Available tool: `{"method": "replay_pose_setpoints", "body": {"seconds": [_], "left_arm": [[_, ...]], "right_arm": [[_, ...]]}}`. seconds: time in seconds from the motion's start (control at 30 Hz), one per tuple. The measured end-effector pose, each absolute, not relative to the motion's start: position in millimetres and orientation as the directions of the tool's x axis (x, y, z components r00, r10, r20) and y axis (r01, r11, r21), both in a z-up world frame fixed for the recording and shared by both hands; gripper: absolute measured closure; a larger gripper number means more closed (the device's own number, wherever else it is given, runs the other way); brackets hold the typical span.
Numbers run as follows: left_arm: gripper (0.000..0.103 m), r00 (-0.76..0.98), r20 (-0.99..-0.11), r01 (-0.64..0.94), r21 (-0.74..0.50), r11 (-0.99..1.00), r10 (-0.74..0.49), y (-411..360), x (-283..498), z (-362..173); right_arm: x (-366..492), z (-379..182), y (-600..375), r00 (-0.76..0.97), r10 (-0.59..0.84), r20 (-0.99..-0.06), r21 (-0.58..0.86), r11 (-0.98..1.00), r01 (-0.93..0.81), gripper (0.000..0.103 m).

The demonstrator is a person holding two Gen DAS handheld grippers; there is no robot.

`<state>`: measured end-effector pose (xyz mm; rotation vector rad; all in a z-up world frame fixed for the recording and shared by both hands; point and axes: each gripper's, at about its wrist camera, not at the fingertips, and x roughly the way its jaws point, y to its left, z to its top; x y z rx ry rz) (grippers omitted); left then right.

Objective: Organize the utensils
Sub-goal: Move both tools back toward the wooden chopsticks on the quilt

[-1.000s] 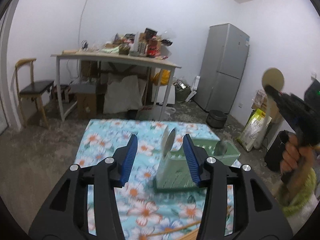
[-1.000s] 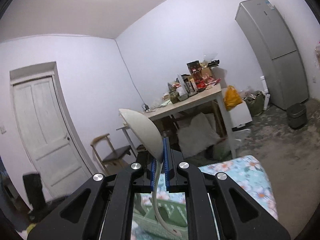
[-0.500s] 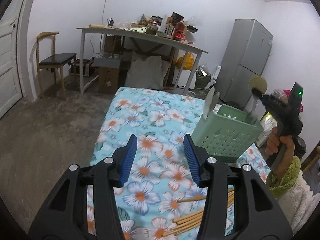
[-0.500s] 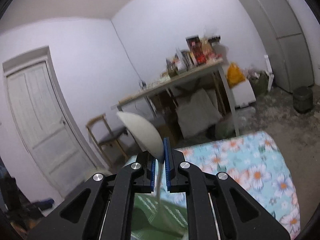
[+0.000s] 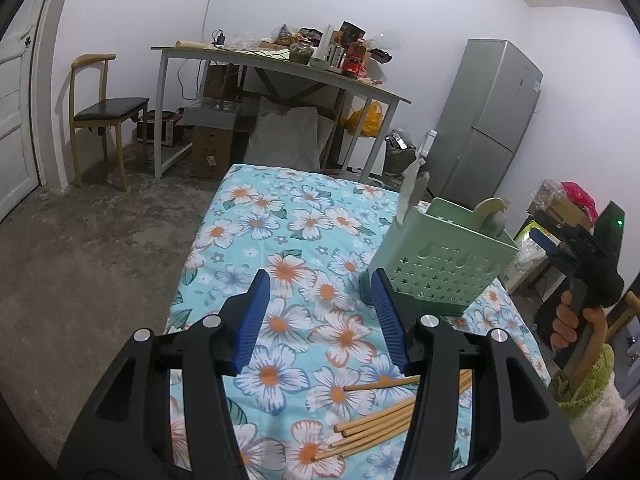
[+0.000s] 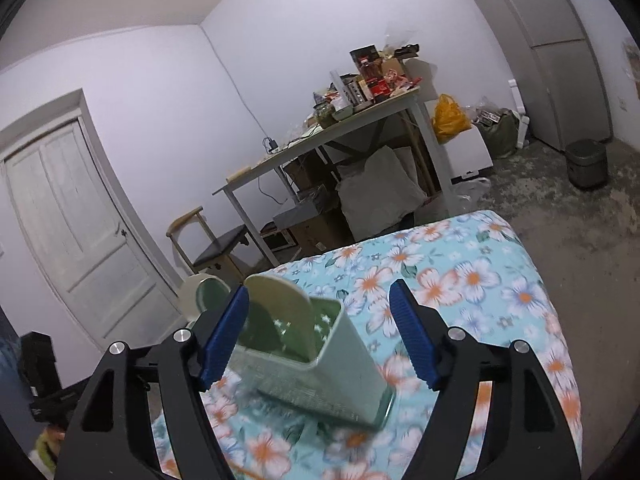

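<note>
A pale green perforated utensil basket [image 5: 444, 264] stands on the floral tablecloth [image 5: 280, 248], with cream spoons [image 5: 490, 210] standing in it. It also shows in the right wrist view [image 6: 320, 364], holding a cream spoon [image 6: 280, 304]. My left gripper [image 5: 320, 320] is open and empty above the cloth, left of the basket. A bundle of wooden chopsticks [image 5: 380, 420] lies just under its right finger. My right gripper [image 6: 320, 336] is open and empty just above the basket; it also shows in the left wrist view [image 5: 556, 240], right of the basket.
A cluttered white table [image 5: 280, 64], a wooden chair [image 5: 104, 108], a grey fridge [image 5: 492, 120] and boxes [image 5: 212, 148] stand behind on the concrete floor. A white door [image 6: 76, 232] is at the left. The table edge drops off at the left [image 5: 180, 300].
My right gripper has opened and let go of the cream spoon, which now stands in the basket. My left gripper has drawn back and lowered, and more of the chopsticks show.
</note>
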<state>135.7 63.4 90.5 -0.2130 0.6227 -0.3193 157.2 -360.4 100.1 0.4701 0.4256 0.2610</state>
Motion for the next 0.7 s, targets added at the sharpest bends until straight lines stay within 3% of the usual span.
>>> {"method": "replay_pose_setpoints", "body": {"seconds": [0.5,0.7], "left_arm": [[0.053,0.588,-0.645,0.435,-0.256,0.863,-0.487,-1,105,47],[0.053,0.496,-0.708,0.587,-0.154,0.795,-0.503,-50,85,20]], "right_arm": [[88,28,-319,0.701,0.438,-0.563,0.585,0.81,-0.036,0.032],[84,12,-324,0.677,0.426,-0.599,0.606,0.795,0.036,0.032]]}}
